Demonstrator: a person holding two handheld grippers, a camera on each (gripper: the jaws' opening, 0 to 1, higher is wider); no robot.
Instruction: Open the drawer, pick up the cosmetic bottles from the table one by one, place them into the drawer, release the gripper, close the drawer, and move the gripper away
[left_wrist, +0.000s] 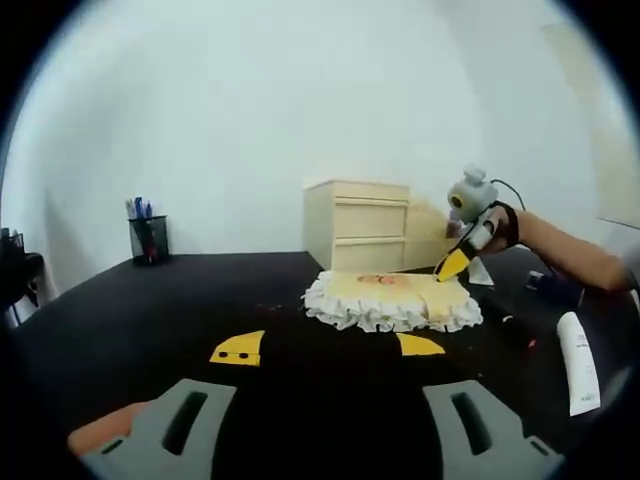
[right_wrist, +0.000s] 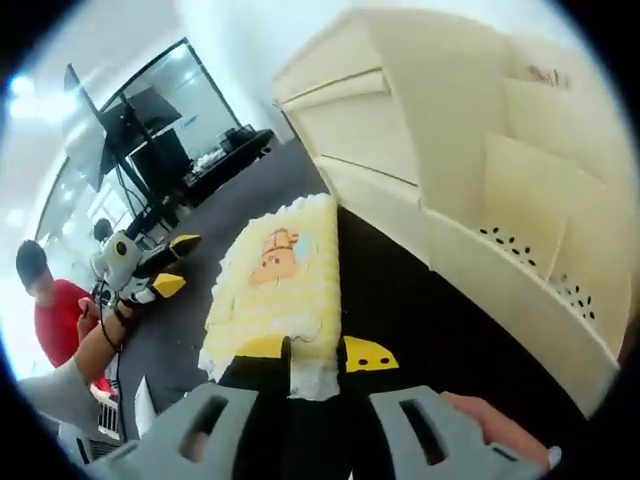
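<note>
Hovering with jaws parted and empty over the black table (left_wrist: 150, 320), the left gripper (left_wrist: 330, 347) faces the closed cream drawer chest (left_wrist: 358, 225) at 12 o'clock, a white cosmetic tube (left_wrist: 578, 362) at 3 o'clock, while the right gripper (right_wrist: 316, 352), likewise spread and empty, overhangs the frilled yellow cushion (right_wrist: 275, 285).

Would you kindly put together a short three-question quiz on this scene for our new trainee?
1. True or false: every drawer of the cream chest is shut.
2. The right gripper is poised at which thing? A) a plate B) the frilled cushion C) a kettle
3. Fill in: in the left gripper view, the pen holder stands to the chest's ____.
Key: 1 true; 2 B; 3 left.
</note>
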